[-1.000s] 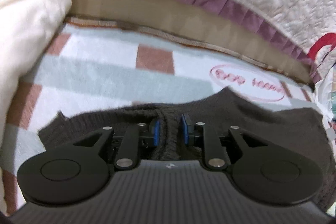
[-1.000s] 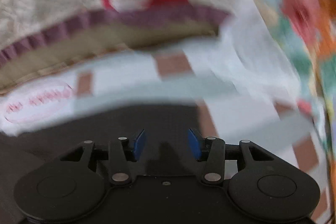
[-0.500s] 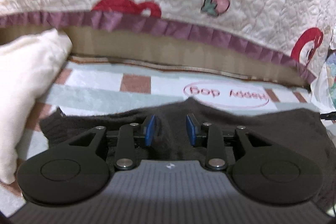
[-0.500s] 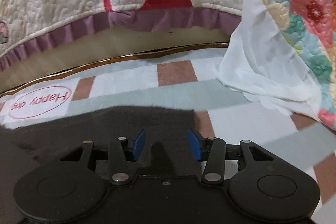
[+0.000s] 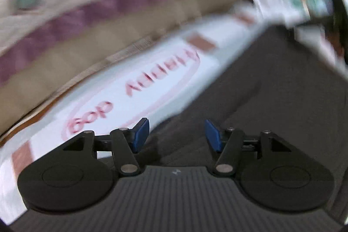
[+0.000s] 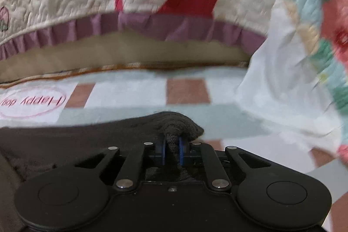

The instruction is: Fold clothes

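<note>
A dark brown knit garment (image 5: pixel 271 101) lies flat on a checked bed sheet (image 5: pixel 152 71) printed with "Happy dog". My left gripper (image 5: pixel 177 136) is open and empty, low over the garment's far edge; this view is motion-blurred. In the right wrist view my right gripper (image 6: pixel 171 152) is shut on a bunched fold of the same brown garment (image 6: pixel 176 121) at its far edge, and the rest of the fabric spreads to the left (image 6: pixel 65 136).
A quilted cream cover with a red bear and a purple frill (image 6: pixel 152 23) hangs along the far side. A white and floral quilt (image 6: pixel 293 79) is heaped at the right of the sheet (image 6: pixel 187 90).
My left gripper let go of the garment, opened wide and swung to the right. My right gripper, open before, closed on the garment's edge.
</note>
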Demonstrator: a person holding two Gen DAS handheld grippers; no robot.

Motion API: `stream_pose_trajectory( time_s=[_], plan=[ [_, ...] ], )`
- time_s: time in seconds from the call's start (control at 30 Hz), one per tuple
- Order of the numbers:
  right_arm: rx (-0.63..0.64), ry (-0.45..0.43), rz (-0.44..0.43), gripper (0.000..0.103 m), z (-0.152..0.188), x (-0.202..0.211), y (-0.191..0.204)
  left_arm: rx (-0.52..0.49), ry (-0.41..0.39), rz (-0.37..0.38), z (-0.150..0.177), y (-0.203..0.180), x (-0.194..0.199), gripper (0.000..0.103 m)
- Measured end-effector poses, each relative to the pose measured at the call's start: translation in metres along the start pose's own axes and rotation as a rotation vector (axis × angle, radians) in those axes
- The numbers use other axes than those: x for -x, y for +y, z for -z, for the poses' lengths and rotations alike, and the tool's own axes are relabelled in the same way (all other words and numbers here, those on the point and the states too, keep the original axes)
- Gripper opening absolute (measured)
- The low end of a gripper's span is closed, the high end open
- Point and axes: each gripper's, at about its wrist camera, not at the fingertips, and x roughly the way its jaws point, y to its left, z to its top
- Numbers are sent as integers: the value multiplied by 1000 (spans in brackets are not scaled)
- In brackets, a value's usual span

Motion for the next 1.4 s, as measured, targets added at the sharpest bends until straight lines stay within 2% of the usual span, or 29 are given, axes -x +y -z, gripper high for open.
stream_pose_trajectory(
  time_s=[0.03,0.07,0.1,0.13,0.3,0.37,0.4,0.43,0.47,0.5,0.53,0.57,0.6,0.67,0.7,0.8,0.9,0.97,1.0,1.1,1.23,1.33,1.4],
  plan=[
    [-1,-16,6,11,-4,3,-1,5,23,18,1,2,-6,56],
    [12,-26,13,11,-7,5,0,10,47,36,1,4,-12,50],
    [32,-31,20,10,-10,6,2,21,60,48,1,7,-16,16],
    [50,-37,26,10,-12,7,4,36,62,38,-2,10,-15,5],
    [49,-92,79,9,-25,8,3,45,-36,-109,-21,4,-8,5],
    [49,-105,107,9,-29,6,1,26,-37,-181,-24,-2,-19,5],
    [91,-91,128,9,-27,-1,3,22,-19,-203,-24,-4,-27,5],
    [128,-69,146,9,-25,-9,5,52,7,-201,-24,-3,-34,5],
    [158,-31,159,10,-22,-17,9,97,14,-207,-23,1,-34,13],
    [188,7,173,11,-18,-26,12,142,22,-214,-23,4,-35,26],
    [204,39,179,12,-16,-33,15,182,27,-217,-23,8,-33,32],
    [188,54,177,20,-15,-35,16,212,21,-214,-23,11,-25,43],
    [166,58,185,31,-14,-32,16,234,-4,-213,-21,15,-12,45],
    [121,66,202,46,-14,-26,16,248,-64,-238,-12,23,21,48],
    [99,65,204,49,-13,-22,15,256,-90,-257,-5,26,38,53],
    [11,26,172,54,-8,7,7,320,-131,-300,28,36,86,55],
    [-91,-9,111,56,4,33,-6,400,-86,-347,69,41,116,53],
    [-160,-33,71,56,11,51,-15,419,-36,-397,94,42,129,53],
    [-186,-42,34,56,16,60,-15,433,-26,-431,105,43,136,53],
    [-213,-53,-179,57,31,88,5,561,-28,-478,144,50,163,55],
    [-226,-56,-448,57,51,125,38,729,-8,-454,194,57,191,59],
    [-40,35,-512,57,71,144,105,810,5,-408,215,53,205,59],
    [109,81,-495,57,83,154,155,843,-1,-401,222,51,213,66]
  ],
)
